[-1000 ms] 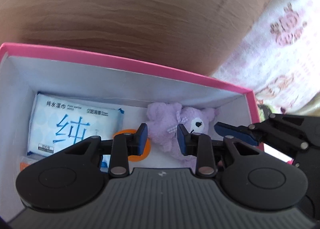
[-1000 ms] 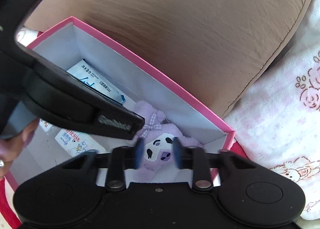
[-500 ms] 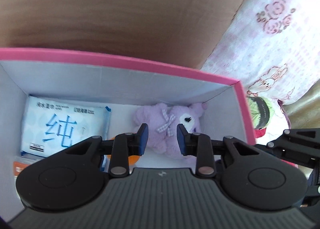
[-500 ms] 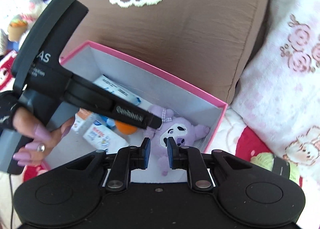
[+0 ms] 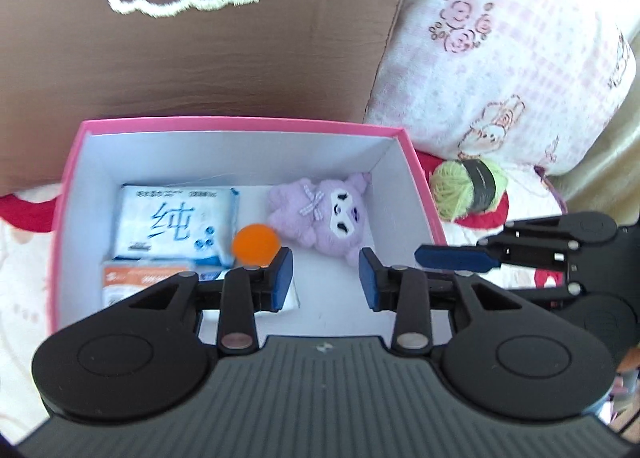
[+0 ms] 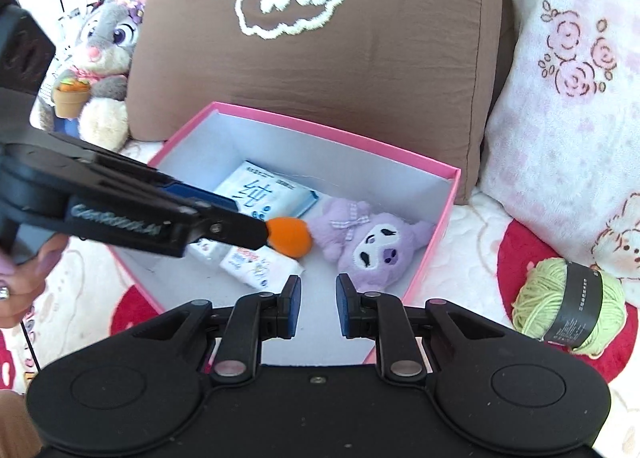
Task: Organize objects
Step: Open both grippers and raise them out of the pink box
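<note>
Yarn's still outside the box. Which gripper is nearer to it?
Right. The right gripper hangs over the box's corner nearest the yarn; the left gripper is over the box middle, farther away.

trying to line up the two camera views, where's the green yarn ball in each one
Left wrist view: the green yarn ball sits at right of centre, outside the pink box, just past its right wall.
Right wrist view: the yarn ball lies at the lower right, on a red patch, also outside the box.
Shared landmark: the purple plush toy in the box's right end.
</note>
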`<state>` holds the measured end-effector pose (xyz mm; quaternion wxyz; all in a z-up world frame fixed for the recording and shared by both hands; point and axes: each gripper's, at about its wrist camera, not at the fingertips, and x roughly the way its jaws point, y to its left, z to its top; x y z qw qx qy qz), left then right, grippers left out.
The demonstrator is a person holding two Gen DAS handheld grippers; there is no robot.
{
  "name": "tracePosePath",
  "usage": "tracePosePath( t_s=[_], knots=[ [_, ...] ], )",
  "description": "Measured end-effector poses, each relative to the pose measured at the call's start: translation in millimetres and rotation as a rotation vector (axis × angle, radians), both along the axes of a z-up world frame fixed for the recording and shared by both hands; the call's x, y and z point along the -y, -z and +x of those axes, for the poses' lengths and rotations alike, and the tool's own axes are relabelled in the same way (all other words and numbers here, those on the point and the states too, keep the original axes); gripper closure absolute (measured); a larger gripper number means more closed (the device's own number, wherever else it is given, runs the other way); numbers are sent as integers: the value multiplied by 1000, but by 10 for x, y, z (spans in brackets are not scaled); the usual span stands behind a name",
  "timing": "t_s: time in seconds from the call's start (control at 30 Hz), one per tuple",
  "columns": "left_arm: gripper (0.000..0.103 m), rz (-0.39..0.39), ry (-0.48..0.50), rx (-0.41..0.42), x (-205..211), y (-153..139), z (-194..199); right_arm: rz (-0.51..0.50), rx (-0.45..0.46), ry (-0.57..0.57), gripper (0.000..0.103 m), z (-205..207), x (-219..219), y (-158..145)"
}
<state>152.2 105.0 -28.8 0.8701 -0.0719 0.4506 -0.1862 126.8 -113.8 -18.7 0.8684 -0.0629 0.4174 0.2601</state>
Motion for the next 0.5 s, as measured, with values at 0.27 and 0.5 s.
tracePosePath(
  t_s=[0.27,0.5],
  knots=[
    [58,44,2,-41,-68,-318,-397,37,-55,-35,77,-215,-69,-237],
    [57,-12,-18,-69,-243,-577,-722,28,-32,-65,75,-526,-74,-495]
  ],
)
